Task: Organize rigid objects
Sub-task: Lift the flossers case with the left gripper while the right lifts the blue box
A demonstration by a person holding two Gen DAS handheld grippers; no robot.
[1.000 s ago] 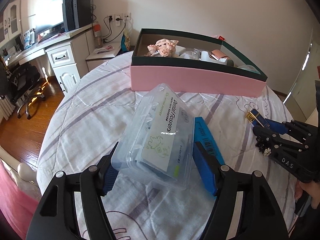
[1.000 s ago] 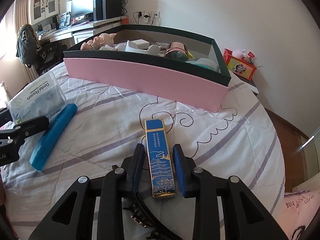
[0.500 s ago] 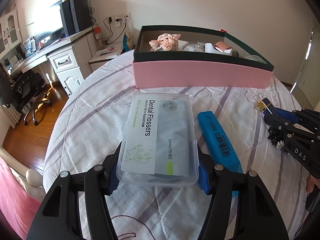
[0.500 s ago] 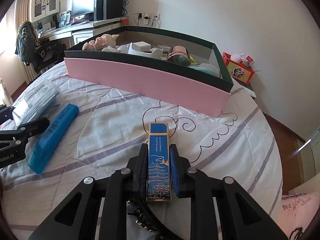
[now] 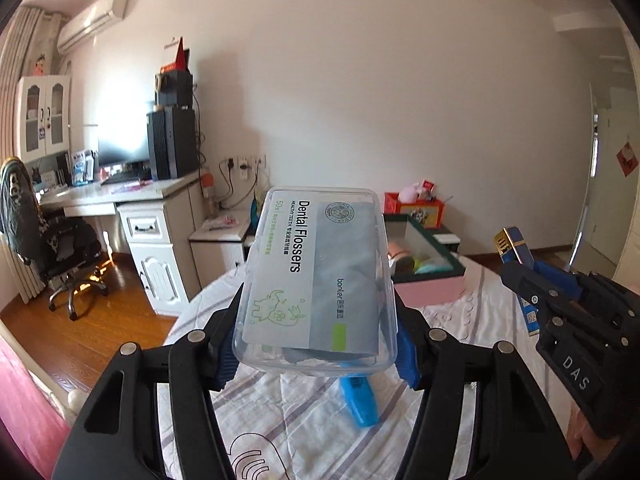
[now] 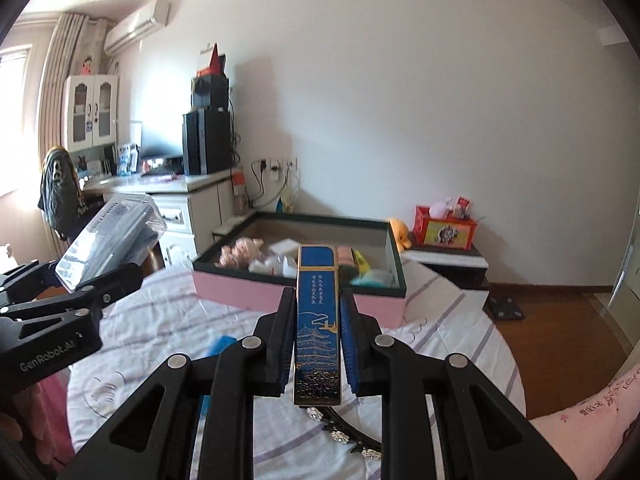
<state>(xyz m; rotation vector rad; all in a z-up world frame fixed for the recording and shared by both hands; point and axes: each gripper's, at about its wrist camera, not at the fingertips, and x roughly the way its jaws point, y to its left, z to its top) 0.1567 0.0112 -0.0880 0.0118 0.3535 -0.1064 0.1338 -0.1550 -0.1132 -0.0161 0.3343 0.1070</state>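
Observation:
My left gripper is shut on a clear plastic dental flosser box and holds it up in the air above the bed. My right gripper is shut on a slim blue and gold box, also lifted. The flosser box also shows in the right wrist view, and the slim blue box in the left wrist view. The pink box with dark green rim holds a pig toy and other items ahead on the bed. A blue stick-shaped case lies on the bedspread below the left gripper.
A black hair clip with beads lies on the white striped bedspread under my right gripper. A white desk and drawers stand to the left, an office chair beyond. A red box sits on a side table.
Both grippers have risen well above the bed, each carrying its object. The view now looks across the room instead of down at the bedspread.

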